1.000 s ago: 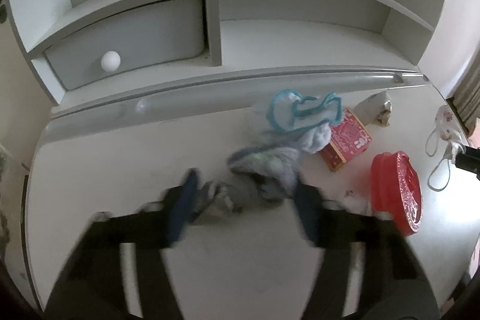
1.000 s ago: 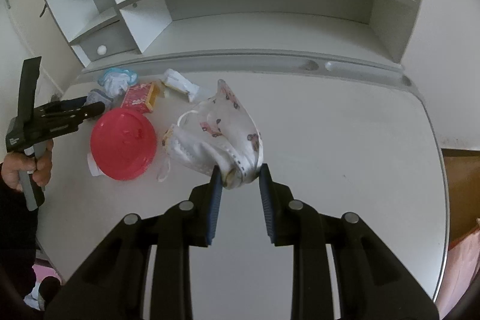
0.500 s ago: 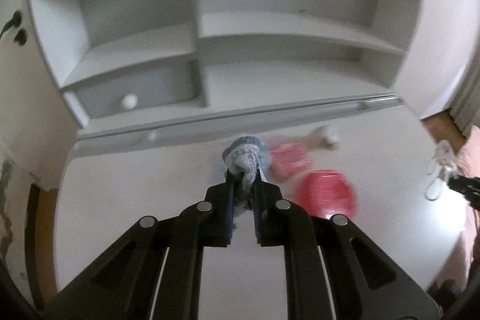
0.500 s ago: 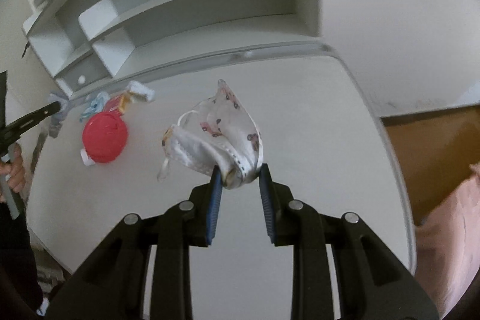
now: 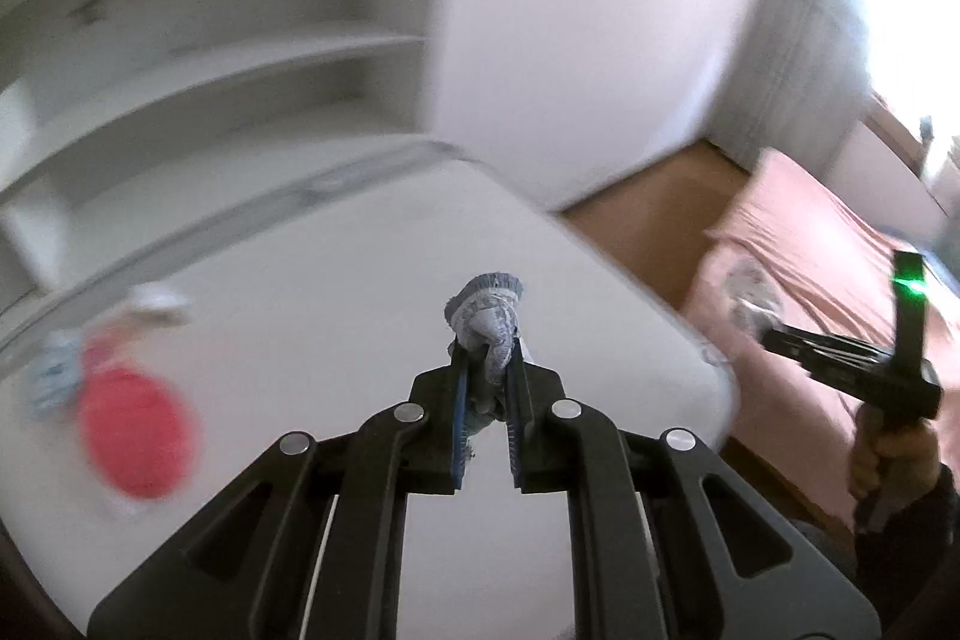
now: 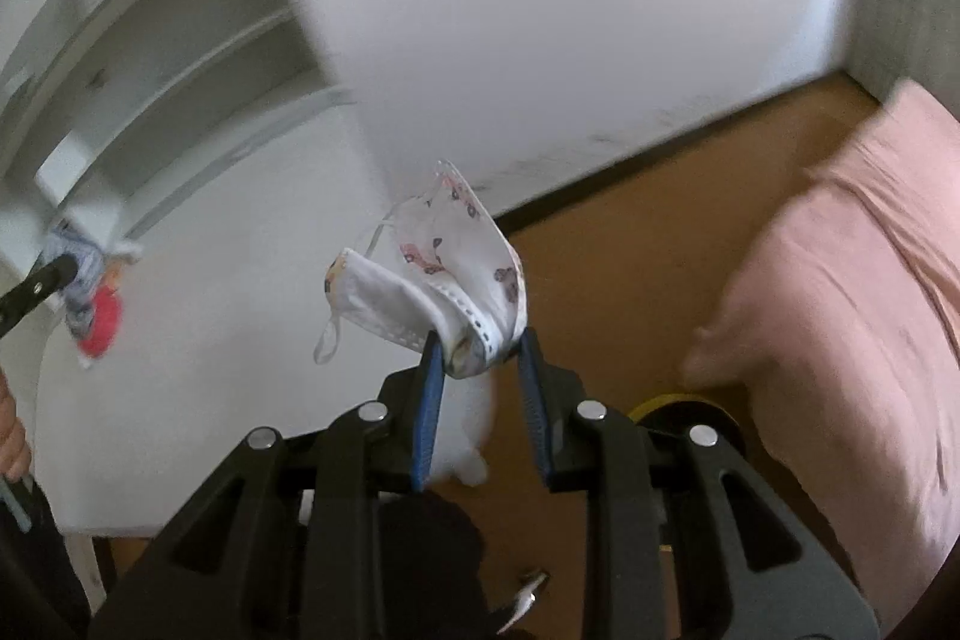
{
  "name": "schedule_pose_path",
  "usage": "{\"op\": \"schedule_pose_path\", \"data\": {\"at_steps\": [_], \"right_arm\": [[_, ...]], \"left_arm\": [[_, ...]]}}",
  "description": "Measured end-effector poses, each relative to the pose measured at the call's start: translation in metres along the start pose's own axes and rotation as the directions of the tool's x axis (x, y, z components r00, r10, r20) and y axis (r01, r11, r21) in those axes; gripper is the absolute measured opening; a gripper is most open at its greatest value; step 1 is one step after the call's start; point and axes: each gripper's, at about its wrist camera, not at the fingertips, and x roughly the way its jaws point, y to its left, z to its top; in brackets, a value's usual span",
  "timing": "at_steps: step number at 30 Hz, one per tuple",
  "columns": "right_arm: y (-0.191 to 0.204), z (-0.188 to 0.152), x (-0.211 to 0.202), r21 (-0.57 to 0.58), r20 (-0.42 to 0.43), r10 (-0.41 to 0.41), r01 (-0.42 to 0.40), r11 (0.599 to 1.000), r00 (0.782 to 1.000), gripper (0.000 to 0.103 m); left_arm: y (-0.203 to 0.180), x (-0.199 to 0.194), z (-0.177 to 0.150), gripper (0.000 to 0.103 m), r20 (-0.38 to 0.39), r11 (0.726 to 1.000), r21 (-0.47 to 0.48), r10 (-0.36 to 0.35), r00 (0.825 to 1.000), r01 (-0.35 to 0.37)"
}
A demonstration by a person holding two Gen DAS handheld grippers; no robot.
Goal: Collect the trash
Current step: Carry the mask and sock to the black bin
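Left hand-held gripper (image 5: 485,367) clamped tight on a crumpled blue-grey wad of trash (image 5: 487,325), carried in the air above the white desk (image 5: 312,292), near its right-hand corner. Wad bunched upward past the blue pads (image 5: 459,400), a frayed rim at its top. Desk surface blurred. Far left on the desk, a round red lid (image 5: 141,436), smeared by blur, with a pale blue scrap (image 5: 54,376) and a small white scrap (image 5: 159,301) just beside and behind it; no finer detail readable. Grey shelving (image 5: 210,58) at the back of the desk, white wall to its right.

Right hand-held gripper (image 6: 477,349) closed on a folded white face mask (image 6: 441,274) with small printed figures, pinched at its lower fold, the rest standing up and to the left of the pads, one ear loop (image 6: 327,340) dangling free. Mask held off the desk, past its right edge, above brown floor (image 6: 630,244). Pink bedding (image 6: 852,292) at the right. A yellow-and-black round object (image 6: 684,406) partly hidden behind the gripper body; cannot tell what it is.

Seen from the left wrist view, the right hand-held gripper at the far right, a green light (image 5: 909,283) on its upright part, gripped by a person's hand (image 5: 888,457) over the pink bedding. Seen from the right wrist view, the left gripper's tip at the far left edge with the blue-grey wad in it, over the red lid.
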Motion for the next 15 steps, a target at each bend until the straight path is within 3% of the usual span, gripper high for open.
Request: {"op": "schedule_pose_path", "data": {"at_steps": [4, 7, 15], "right_arm": [[-0.07, -0.023, 0.003, 0.127, -0.041, -0.072, 0.076, 0.989, 0.997, 0.025], [-0.11, -0.042, 0.012, 0.182, -0.092, -0.127, 0.142, 0.973, 0.988, 0.025], [-0.177, -0.086, 0.056, 0.255, -0.245, -0.171, 0.234, 0.938, 0.954, 0.025]], "left_arm": [[-0.069, 0.031, 0.003, 0.009, -0.032, 0.988, 0.104, -0.111, 0.993, 0.114], [-0.123, 0.06, -0.001, 0.009, -0.084, 0.965, 0.169, -0.187, 0.979, 0.199], [-0.208, 0.123, -0.017, 0.009, -0.212, 0.904, 0.276, -0.275, 0.938, 0.327]]}}
